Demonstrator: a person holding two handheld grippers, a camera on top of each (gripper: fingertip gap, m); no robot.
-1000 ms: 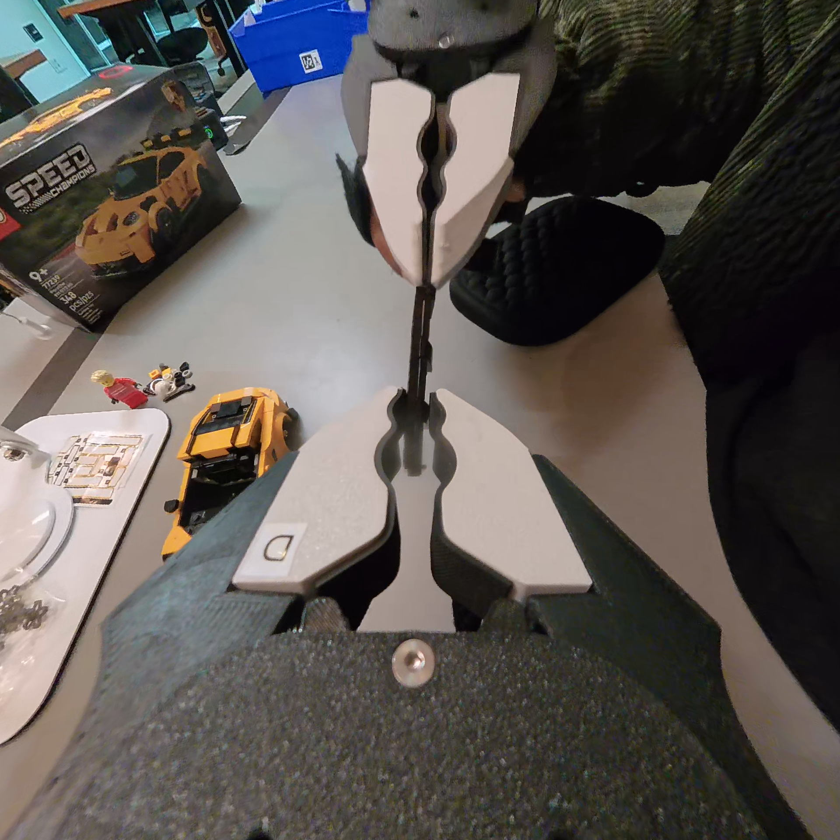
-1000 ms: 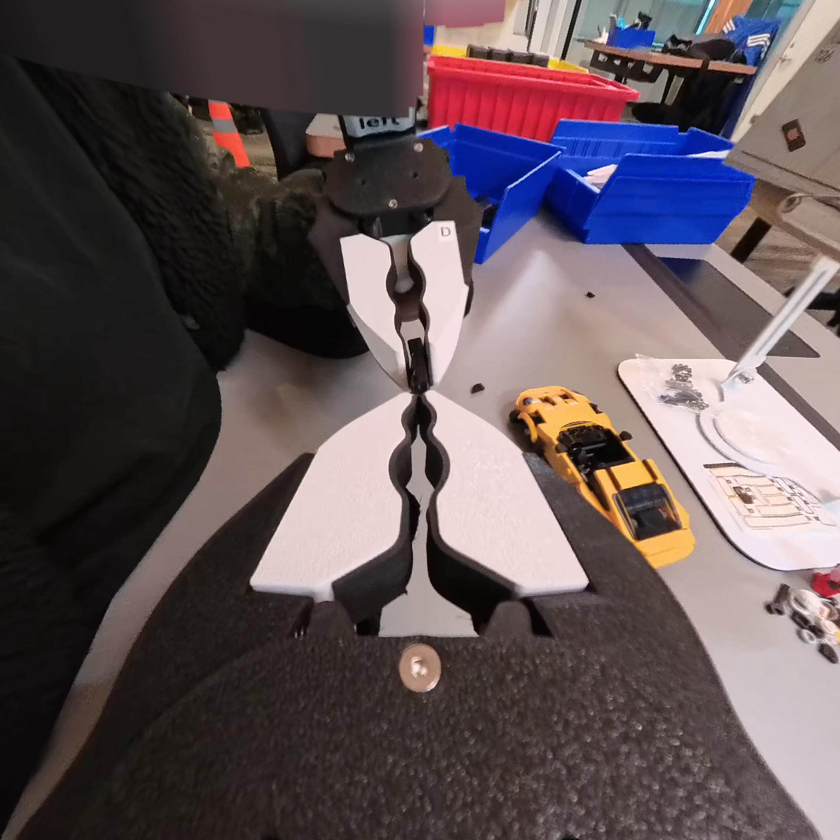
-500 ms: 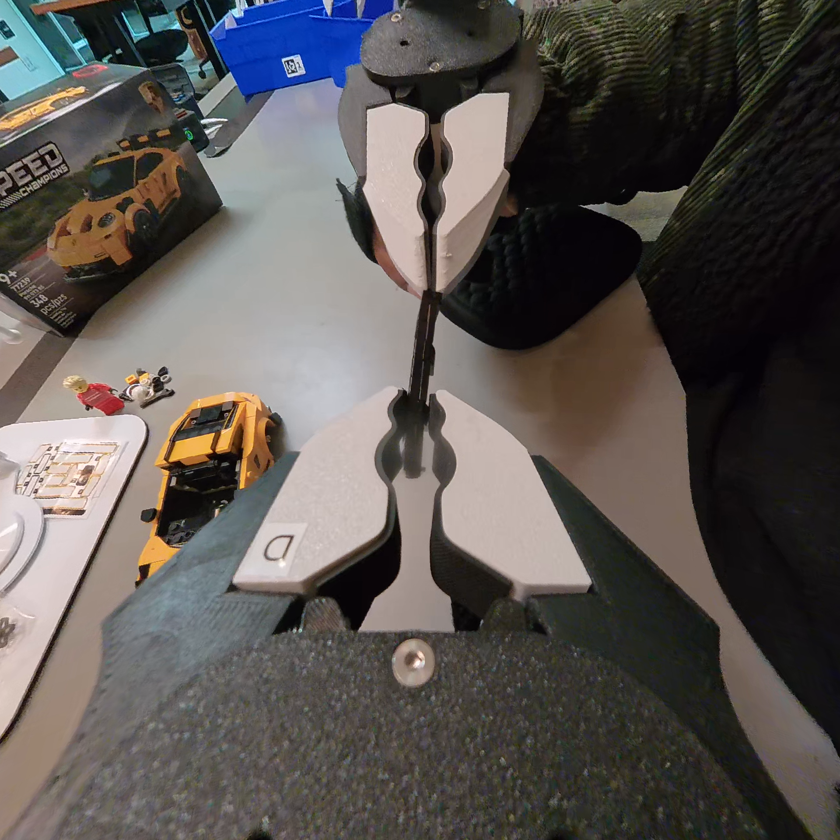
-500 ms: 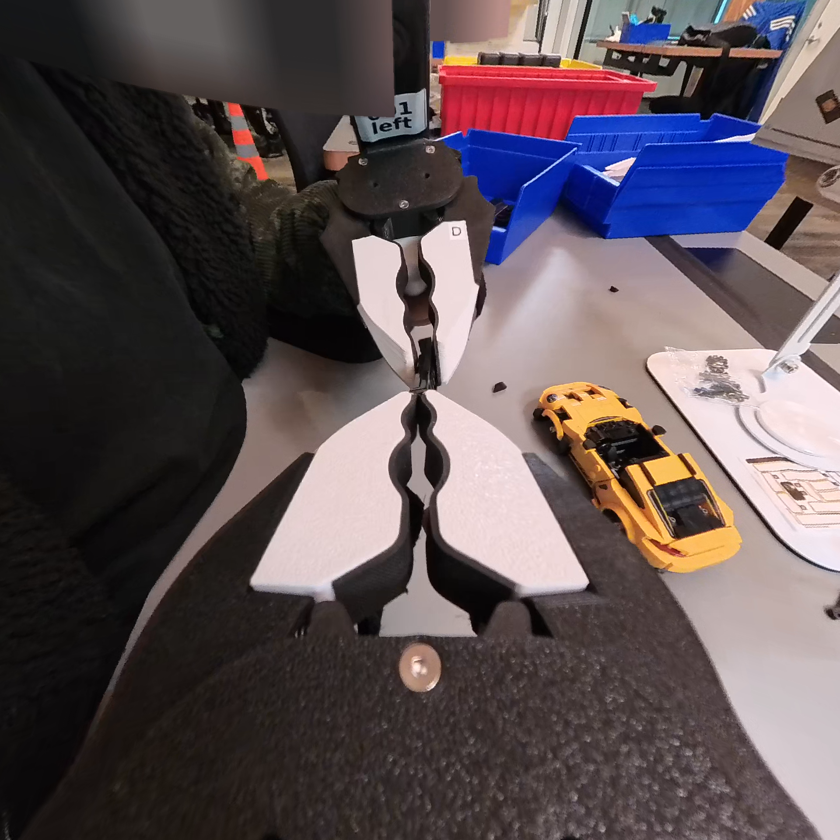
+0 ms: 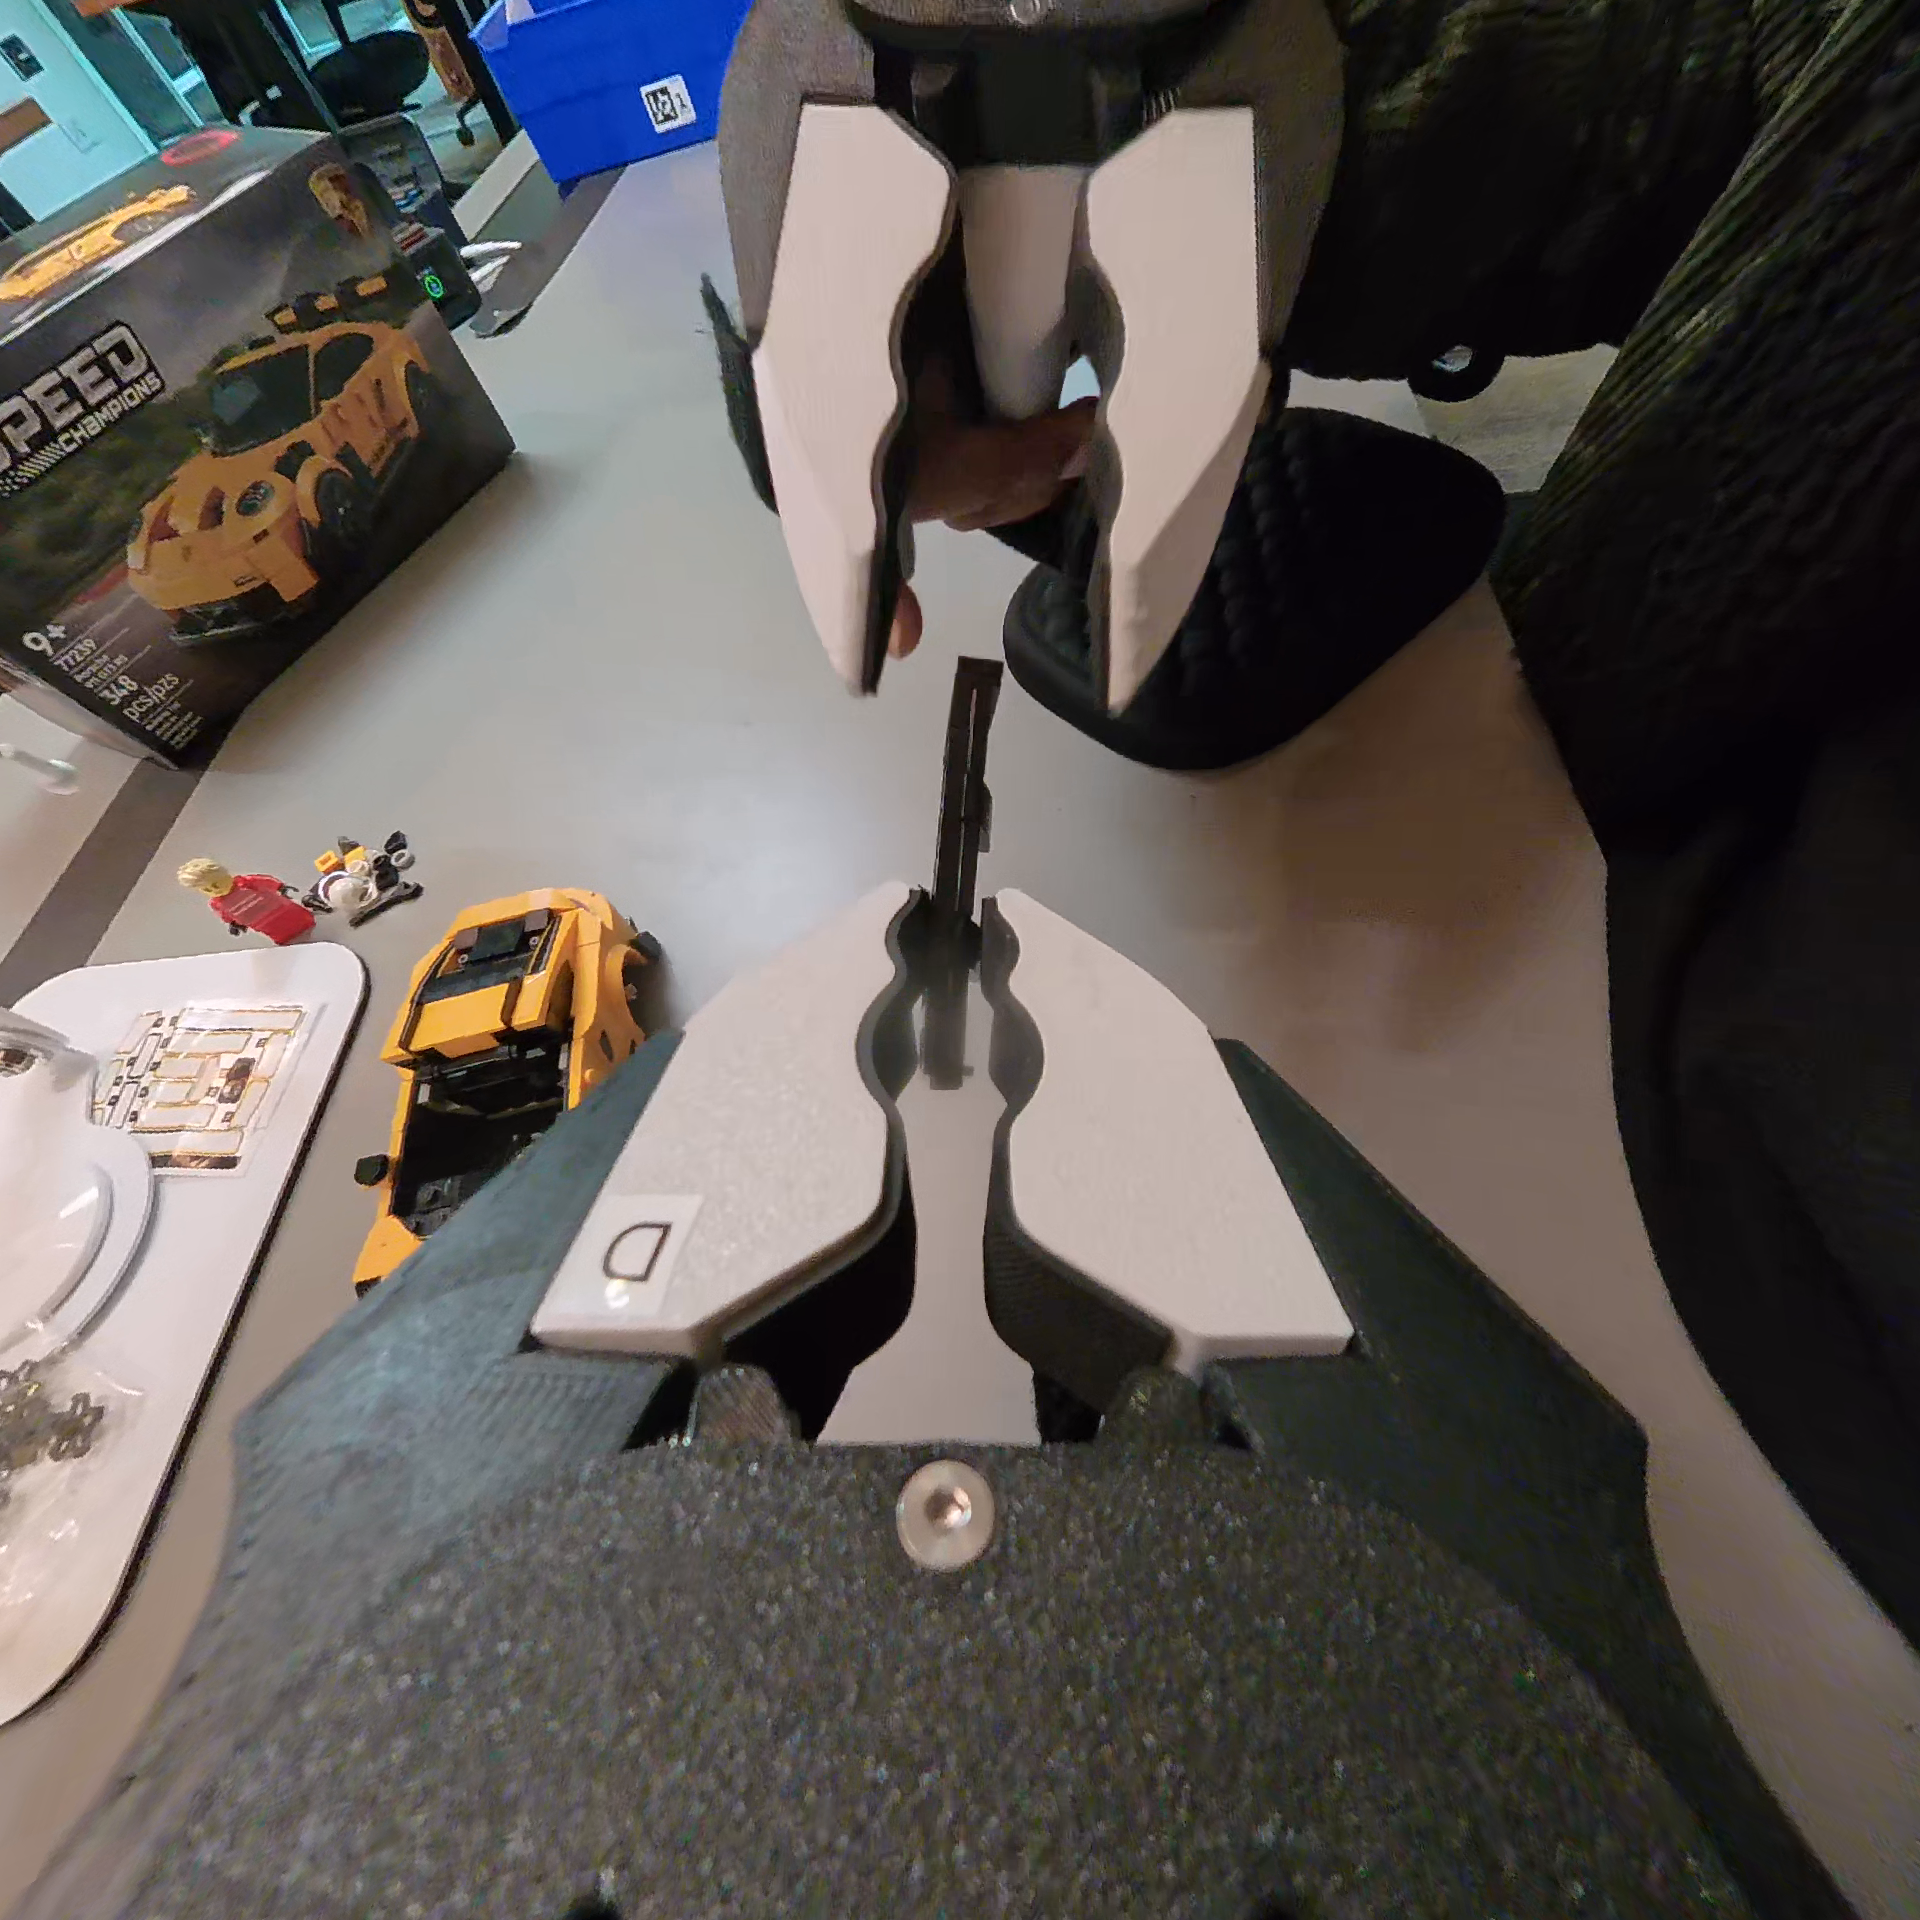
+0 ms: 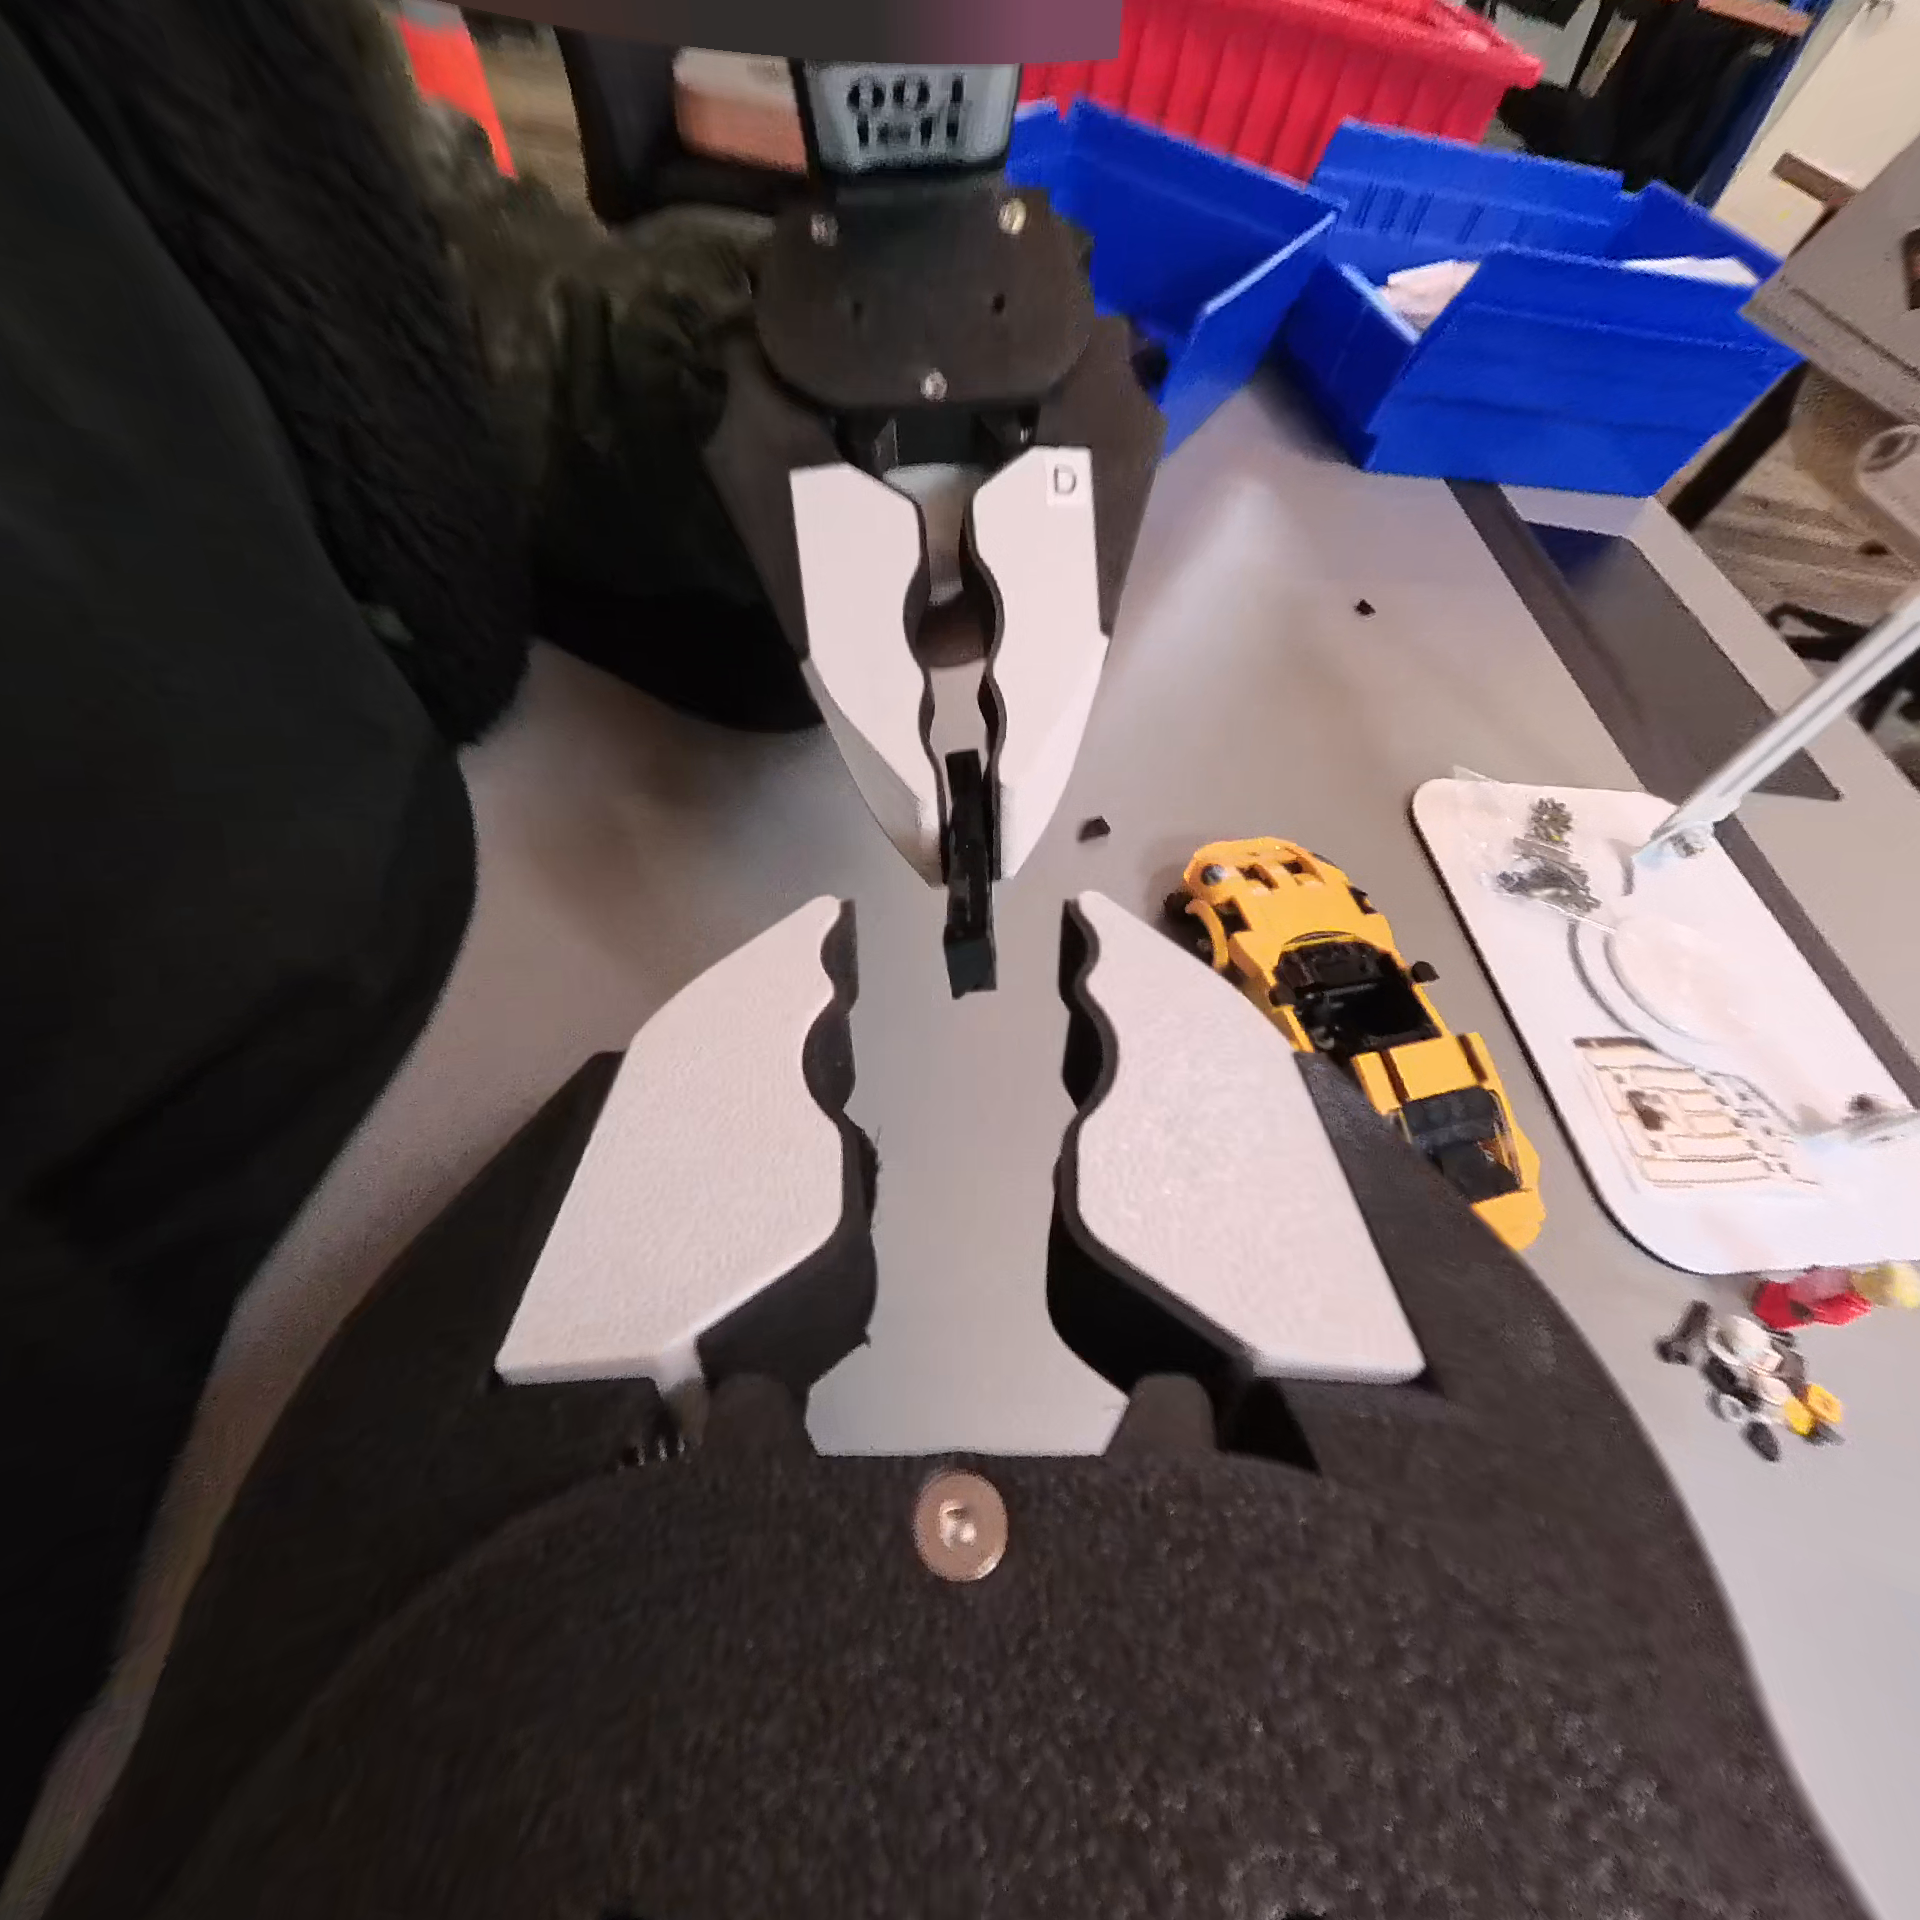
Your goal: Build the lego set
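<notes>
Left wrist view: left gripper point(image 5: 951, 914) pinches base of thin black lego piece point(image 5: 964, 790), piece standing up above grey table point(image 5: 623, 644). Right gripper point(image 5: 987, 681) opposite, fingers spread, tips either side of piece's free end, not touching. Yellow lego car point(image 5: 499, 1049) just left, roof off.

Right wrist view: right gripper point(image 6: 956, 914) wide apart, empty; black lego piece point(image 6: 966, 894) projects from left gripper point(image 6: 961, 862). Piece judged light, rigid, slim (likely twists in grip); best taken by flat faces near free end.
</notes>
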